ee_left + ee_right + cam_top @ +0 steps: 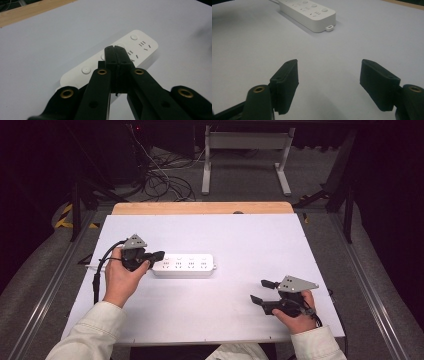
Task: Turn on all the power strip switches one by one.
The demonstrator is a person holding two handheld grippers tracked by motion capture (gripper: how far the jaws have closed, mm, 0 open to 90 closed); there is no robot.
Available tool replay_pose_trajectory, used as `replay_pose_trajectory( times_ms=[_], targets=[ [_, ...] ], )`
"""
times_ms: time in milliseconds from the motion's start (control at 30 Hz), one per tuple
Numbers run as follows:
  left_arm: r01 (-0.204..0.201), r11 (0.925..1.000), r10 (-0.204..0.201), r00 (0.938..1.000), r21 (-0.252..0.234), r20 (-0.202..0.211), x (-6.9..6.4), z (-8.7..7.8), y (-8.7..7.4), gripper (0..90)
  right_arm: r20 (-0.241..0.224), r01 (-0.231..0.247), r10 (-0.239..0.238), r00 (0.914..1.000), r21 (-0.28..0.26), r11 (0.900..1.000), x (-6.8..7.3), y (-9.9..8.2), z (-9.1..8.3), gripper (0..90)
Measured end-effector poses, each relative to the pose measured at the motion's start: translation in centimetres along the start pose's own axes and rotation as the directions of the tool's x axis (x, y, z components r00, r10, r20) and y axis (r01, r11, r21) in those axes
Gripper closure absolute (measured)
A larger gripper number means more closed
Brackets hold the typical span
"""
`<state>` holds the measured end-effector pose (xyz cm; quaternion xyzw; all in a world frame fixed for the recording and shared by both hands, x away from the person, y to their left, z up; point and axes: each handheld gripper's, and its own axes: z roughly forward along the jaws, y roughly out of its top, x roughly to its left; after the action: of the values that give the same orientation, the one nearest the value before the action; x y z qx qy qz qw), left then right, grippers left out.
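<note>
Closed left gripper over white power strip

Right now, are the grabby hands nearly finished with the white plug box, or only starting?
Looks like the middle. Nothing looks finished yet: no plug sits in the power strip. In hand: the left gripper, jaws closed together, hangs over the strip's row of round buttons, perhaps to press one; whether it touches is unclear. Left over: the right gripper waits open on the white table, well away from the strip.

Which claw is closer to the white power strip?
Left. The left claw is shut, right over the left end of the power strip. The right claw is open, off to the strip's right and nearer the person.
</note>
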<state>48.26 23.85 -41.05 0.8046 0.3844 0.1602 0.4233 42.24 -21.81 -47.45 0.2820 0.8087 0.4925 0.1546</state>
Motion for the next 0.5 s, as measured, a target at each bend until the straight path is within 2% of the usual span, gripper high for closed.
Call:
replay_pose_trajectory(
  times_ms=[67, 100, 200, 233, 267, 300, 333, 400, 500],
  targets=[
    [-0.008, 0.9999, 0.009, 0.9997, 0.015, -0.022, 0.1, 0.3, 0.3, 89.9, -0.001, 0.001, -0.001, 1.0000, 0.000, 1.0000, 0.0, 0.0, 0.0, 31.9],
    [0.002, 0.9998, -0.001, 0.9998, 0.021, -0.021, 0.1, 0.5, 0.4, 89.9, -0.002, 0.002, -0.002, 1.0000, 0.000, 1.0000, 0.0, 0.0, 0.0, 31.9],
    [0.002, 0.9990, 0.000, 0.9986, 0.045, -0.053, 0.3, 1.1, 0.7, 89.9, -0.003, 0.004, -0.004, 1.0000, 0.001, 1.0000, 0.0, 0.0, 0.0, 31.8],
    [0.020, 0.9985, -0.017, 0.9986, 0.052, -0.050, 0.3, 1.4, 0.7, 90.0, -0.003, 0.005, -0.005, 1.0000, 0.001, 1.0000, 0.0, 0.0, 0.0, 31.8],
    [0.012, 0.9980, -0.007, 0.9974, 0.062, -0.072, 0.5, 1.5, 0.8, 90.0, -0.003, 0.004, -0.004, 1.0000, 0.001, 1.0000, 0.0, 0.0, 0.0, 31.8],
    [0.020, 0.9977, -0.016, 0.9975, 0.065, -0.070, 0.5, 1.8, 0.8, 90.0, -0.003, 0.004, -0.004, 1.0000, 0.000, 1.0000, 0.0, 0.0, 0.0, 31.8],
    [0.019, 0.9977, -0.013, 0.9963, 0.066, -0.084, 0.6, 1.9, 0.9, 90.0, -0.004, 0.004, -0.004, 1.0000, 0.001, 1.0000, 0.0, 0.0, 0.0, 31.8],
    [0.041, 0.9972, -0.037, 0.9963, 0.062, -0.078, 0.8, 2.3, 0.9, 90.0, -0.006, 0.005, -0.005, 1.0000, 0.003, 1.0000, 0.0, 0.0, 0.0, 31.8],
    [0.045, 0.9958, -0.037, 0.9951, 0.080, -0.092, 1.1, 3.1, 1.0, 90.0, -0.005, 0.004, -0.004, 1.0000, 0.015, 0.9999, 0.0, -0.1, 0.1, 31.7]
  ],
)
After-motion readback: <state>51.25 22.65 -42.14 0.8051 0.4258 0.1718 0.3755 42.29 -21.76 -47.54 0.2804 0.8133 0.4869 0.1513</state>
